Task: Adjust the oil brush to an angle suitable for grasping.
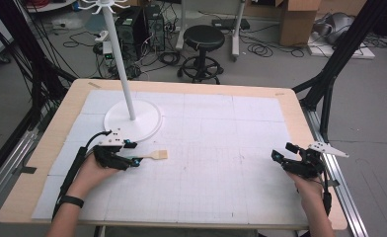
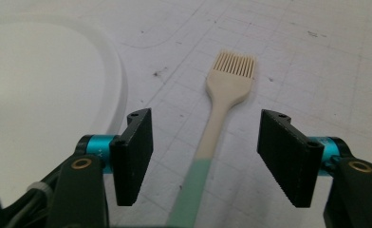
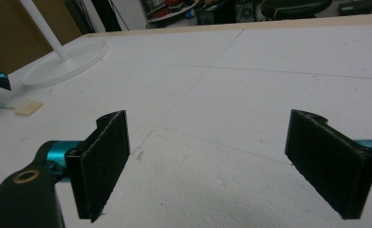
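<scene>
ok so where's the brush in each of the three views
High view: the brush lies left of centre on the mat, bristles pointing right, by the left gripper.
Left gripper view: centre, handle running up between the open jaws, bristles at top.
Right gripper view: far left edge, just the pale head.
Shared landmark: the white stand base, beside the brush in every view.

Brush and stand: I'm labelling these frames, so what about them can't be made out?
- Brush: handle end cut off by the bottom edge of the left gripper view; in the high view, hidden under the left gripper.
- Stand: its top hooks are cropped by the high view's upper edge.
</scene>
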`<move>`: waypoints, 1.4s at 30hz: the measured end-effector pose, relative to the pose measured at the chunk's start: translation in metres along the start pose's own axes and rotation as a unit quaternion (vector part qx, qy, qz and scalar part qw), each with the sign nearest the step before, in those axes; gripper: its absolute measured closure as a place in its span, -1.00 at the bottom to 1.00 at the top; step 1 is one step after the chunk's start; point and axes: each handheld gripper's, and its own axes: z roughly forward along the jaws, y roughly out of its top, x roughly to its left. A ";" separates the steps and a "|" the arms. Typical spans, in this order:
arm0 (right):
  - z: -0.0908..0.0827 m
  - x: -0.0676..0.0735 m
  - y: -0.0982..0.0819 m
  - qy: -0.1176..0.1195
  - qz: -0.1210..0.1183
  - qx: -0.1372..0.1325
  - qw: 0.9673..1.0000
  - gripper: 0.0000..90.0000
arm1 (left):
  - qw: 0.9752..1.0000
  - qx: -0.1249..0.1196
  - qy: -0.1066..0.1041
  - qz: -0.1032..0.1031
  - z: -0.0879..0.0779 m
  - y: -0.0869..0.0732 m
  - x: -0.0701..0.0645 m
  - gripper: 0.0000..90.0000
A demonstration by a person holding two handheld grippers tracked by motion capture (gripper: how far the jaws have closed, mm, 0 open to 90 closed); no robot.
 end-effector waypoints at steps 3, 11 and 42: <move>0.000 0.000 0.000 0.000 -0.001 0.000 1.000 -0.69 | 1.000 0.012 0.001 0.004 0.004 0.000 0.001 -0.06; 0.000 -0.001 0.000 0.002 -0.005 0.000 1.000 -0.69 | 1.000 0.021 -0.012 -0.002 0.003 -0.003 0.004 0.27; 0.001 -0.001 0.000 0.005 -0.002 0.000 1.000 -0.69 | 0.998 0.031 -0.033 0.034 0.003 -0.004 0.007 0.82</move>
